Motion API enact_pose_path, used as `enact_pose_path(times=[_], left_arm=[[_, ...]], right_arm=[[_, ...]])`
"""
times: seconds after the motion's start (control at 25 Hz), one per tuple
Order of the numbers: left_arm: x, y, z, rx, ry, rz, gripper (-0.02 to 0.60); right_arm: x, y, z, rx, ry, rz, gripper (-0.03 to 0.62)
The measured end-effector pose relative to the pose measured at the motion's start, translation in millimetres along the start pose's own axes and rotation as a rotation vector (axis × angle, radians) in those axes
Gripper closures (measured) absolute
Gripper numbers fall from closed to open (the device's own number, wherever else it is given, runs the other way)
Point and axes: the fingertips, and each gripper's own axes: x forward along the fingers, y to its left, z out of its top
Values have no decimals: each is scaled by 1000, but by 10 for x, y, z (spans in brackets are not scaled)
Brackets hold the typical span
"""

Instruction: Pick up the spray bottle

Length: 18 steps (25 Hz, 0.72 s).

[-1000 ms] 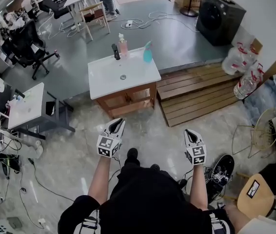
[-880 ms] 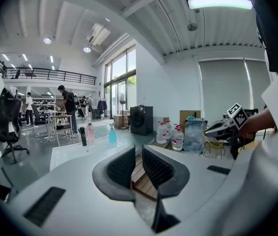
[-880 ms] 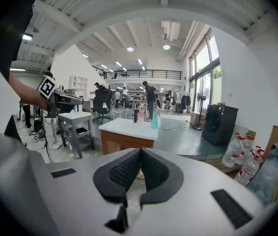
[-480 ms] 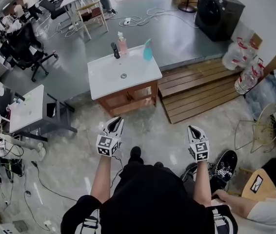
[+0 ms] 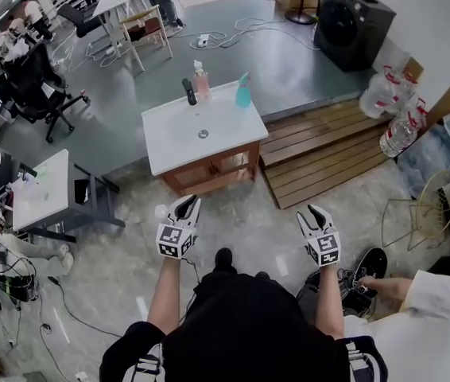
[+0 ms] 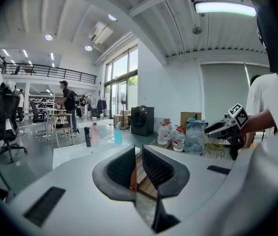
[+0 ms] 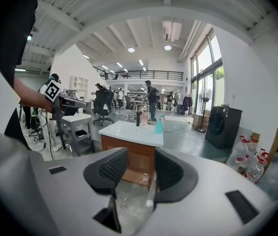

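The spray bottle [image 5: 243, 92] is teal and stands upright at the far right corner of a white sink top [image 5: 169, 138], well ahead of both grippers. It also shows small and distant as the spray bottle [image 6: 118, 134] and the spray bottle [image 7: 158, 126]. My left gripper [image 5: 187, 204] is held out above the floor, short of the sink cabinet, its jaws shut to a thin slit with nothing in them [image 6: 138, 154]. My right gripper [image 5: 312, 212] hangs level with it to the right. Its jaws are opening and the gap between them [image 7: 141, 163] is empty.
A pink soap bottle [image 5: 202, 80] and a black faucet [image 5: 188, 91] stand left of the spray bottle. A wooden pallet [image 5: 328, 146] lies right of the cabinet, with water jugs [image 5: 396, 126] and a black washer [image 5: 352, 24] beyond. A small white table [image 5: 42, 189] stands left. A person in white [image 5: 432, 325] crouches at lower right.
Both grippers have moved forward toward the sink cabinet. The right jaws have parted from shut. A person in white has come into view at lower right.
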Motion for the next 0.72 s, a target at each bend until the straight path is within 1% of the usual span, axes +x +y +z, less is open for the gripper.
enact_pose_path(times=[0.12, 0.2, 0.24, 0.32, 0.72], left_arm=[[19, 202, 8, -3, 3, -9, 526], [42, 335, 14, -3, 4, -15, 526], [57, 403, 17, -2, 4, -18, 526], [92, 532, 24, 0, 3, -26, 526], [272, 1166, 67, 23, -7, -81, 526]], right_arm=[[145, 99, 110, -3, -21, 3, 259], [243, 144, 189, -8, -32, -4, 196], [296, 167, 224, -11, -36, -8, 175], [403, 220, 278, -16, -39, -11, 163], [898, 475, 460, -3, -30, -52, 163]])
